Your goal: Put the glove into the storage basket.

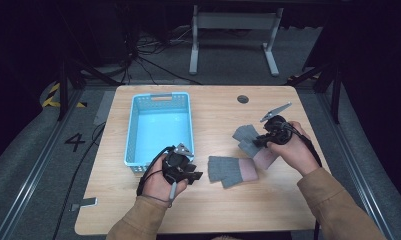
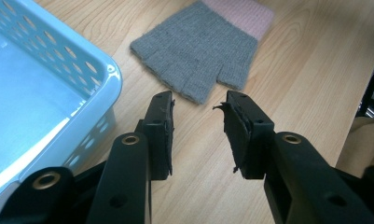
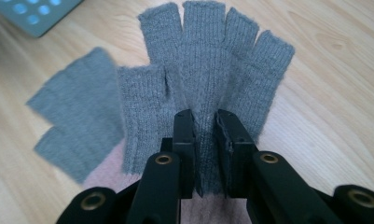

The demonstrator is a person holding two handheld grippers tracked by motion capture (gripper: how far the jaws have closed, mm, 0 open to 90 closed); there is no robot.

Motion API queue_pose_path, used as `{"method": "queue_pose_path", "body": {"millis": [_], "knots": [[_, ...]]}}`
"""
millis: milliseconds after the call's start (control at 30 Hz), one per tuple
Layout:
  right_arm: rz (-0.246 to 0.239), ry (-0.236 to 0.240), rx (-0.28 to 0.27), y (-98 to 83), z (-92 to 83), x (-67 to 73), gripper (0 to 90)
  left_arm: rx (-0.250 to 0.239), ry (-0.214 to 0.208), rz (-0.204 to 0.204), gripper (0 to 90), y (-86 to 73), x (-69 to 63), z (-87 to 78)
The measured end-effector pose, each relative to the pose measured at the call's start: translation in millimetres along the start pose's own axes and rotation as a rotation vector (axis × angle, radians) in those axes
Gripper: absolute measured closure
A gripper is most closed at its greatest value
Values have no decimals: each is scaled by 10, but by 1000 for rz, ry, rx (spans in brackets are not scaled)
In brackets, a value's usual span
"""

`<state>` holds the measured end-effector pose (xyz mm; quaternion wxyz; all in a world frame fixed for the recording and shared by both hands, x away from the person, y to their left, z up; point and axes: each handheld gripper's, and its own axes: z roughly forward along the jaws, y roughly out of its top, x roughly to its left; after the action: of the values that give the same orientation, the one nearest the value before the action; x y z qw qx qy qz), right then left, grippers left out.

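2 grey fingerless gloves with pink cuffs lie on the wooden tabletop [image 1: 218, 200]. The right hand-held gripper [image 1: 260, 141] pinches a fold of the held glove [image 3: 208, 84] near its palm; in the right gripper view the knit bunches up between the 2 black pads, and the 4 finger stubs fan out beyond them. In the high view this glove sits at the right of the tabletop, partly under the gripper and the person's right hand [image 1: 293, 147].

The loose glove [image 1: 232, 171] lies flat near the middle of the front half, just left of the held one. In the right gripper view its finger end shows blurred at the left, beside the held glove's thumb; whether the 2 touch cannot be told.

The left hand-held gripper [image 1: 194, 176] rests just left of the loose glove, jaws spread with bare wood between them. In the left gripper view the glove's finger stubs lie just beyond the pad tips, apart from them.

A light blue perforated basket [image 1: 133, 135] stands on the left half, its near corner close beside the left gripper's left jaw. A round grommet [image 1: 243, 99] sits in the tabletop near the far edge, well apart from both gloves.
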<state>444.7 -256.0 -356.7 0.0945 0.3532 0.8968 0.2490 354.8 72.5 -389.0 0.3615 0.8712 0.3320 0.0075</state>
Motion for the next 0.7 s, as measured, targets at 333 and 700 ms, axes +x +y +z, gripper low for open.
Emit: {"method": "queue_pose_path", "body": {"millis": [333, 700], "knots": [[-110, 77, 19, 17, 39, 335, 788, 17, -10, -3, 660, 9, -9, 2], [-206, 154, 63, -61, 250, 588, 787, 22, -13, 8, 676, 10, -28, 36]]}}
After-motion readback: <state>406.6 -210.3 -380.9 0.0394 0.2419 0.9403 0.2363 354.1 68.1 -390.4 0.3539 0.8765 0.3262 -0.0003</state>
